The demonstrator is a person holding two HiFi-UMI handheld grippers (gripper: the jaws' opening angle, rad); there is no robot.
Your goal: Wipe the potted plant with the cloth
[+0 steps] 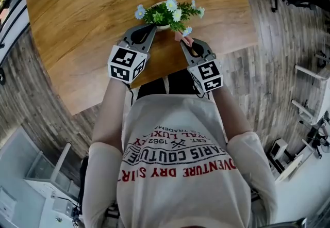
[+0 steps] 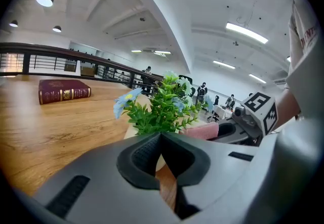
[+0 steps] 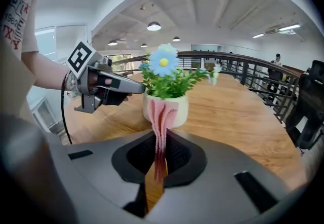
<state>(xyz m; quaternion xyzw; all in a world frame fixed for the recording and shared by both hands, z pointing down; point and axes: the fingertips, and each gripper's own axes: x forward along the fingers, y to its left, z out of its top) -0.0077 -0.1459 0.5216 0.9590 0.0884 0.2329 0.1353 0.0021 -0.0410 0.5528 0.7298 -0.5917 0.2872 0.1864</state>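
The plant is a small fake one: green leafy sprigs with pale blue and white-yellow flowers, sitting in a squat white pot. It's dead ahead of the right claw, basically right off its tips.

That claw is clamped down on the pink cloth. The cloth is bunched into a narrow pleated strip, and its long axis runs straight out from the jaws toward the pot. The free end fans out a bit in front of the pot's wall. Can't tell if it's actually touching the pot or just short of it, looks super close either way.

So my guess is the next bit is a short push forward and a drag across the pot or up into the leaves. The leaves sit above the cloth's end, so it'd need a lift to reach them.

The left claw comes in from the other side. Its jaws are fully closed with nothing in them, tips just beside the pot, maybe there to brace it. Both claws are near, but the right one has the cloth, so that's the one doing the wiping.

Everything sits near the edge of a wooden counter. A dark red book lies well beyond the left claw.
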